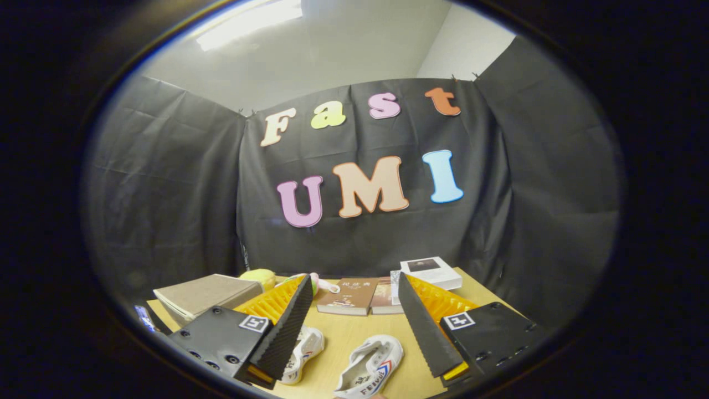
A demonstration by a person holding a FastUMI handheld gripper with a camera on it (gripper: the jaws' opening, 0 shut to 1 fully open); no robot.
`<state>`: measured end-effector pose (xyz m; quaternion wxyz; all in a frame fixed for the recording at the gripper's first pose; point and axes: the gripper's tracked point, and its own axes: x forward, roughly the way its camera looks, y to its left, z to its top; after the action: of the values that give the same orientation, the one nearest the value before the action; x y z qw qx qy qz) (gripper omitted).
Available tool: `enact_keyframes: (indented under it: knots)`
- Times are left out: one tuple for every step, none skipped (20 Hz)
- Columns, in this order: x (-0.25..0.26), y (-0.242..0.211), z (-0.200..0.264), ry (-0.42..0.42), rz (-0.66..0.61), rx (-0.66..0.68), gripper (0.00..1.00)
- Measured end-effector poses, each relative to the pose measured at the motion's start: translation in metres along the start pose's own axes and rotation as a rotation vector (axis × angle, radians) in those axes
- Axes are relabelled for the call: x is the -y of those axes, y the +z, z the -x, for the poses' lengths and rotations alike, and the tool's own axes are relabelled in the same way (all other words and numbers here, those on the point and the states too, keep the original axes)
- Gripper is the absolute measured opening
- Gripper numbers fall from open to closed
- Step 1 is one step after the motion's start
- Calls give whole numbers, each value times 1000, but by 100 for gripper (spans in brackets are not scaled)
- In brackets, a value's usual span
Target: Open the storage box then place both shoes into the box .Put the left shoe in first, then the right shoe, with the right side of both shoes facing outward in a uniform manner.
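In the gripper view the tongs [350,327] are released, fingers spread wide and gripping nothing, held above the wooden surface [354,338]. 2 white shoes lie on it between the fingers: one shoe [303,349] at about 7 o'clock from the gap's middle, partly hidden by the left finger, the other shoe [370,367] at 5 o'clock, apart from both fingers. Beyond the fingertips, toward 12 o'clock, sit a brown book [350,296] and a white book [431,272]. At 10 o'clock rests a grey book [202,296], with what may be a yellow-green toy [260,275] behind it.
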<state>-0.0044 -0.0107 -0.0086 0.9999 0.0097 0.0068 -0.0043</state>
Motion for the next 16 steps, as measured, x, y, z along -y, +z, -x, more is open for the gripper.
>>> enact_keyframes:
  knots:
    - [2, 1, 0, -4, -2, 3, 100]
    - [3, 2, 0, -9, -5, 5, 100]
    - [5, 1, 0, -14, -9, 7, 100]
    - [7, 1, 0, -20, -13, 7, 100]
    - [9, 0, 0, -27, -19, 5, 100]
    - [10, -3, -1, -36, -28, 0, 100]
    - [9, -8, -2, -40, -42, -8, 100]
    - [6, -15, -4, -36, -62, -21, 100]
    - [-1, -24, -6, -25, -88, -41, 100]
    - [-7, -35, -8, -9, -124, -69, 100]
    - [-16, -48, -9, 13, -169, -103, 100]
    - [-27, -59, -11, 38, -218, -139, 100]
    - [-37, -72, -13, 64, -268, -178, 100]
    - [-48, -84, -15, 93, -316, -219, 100]
    - [-60, -96, -17, 123, -359, -260, 100]
    - [-71, -109, -20, 148, -391, -308, 100]
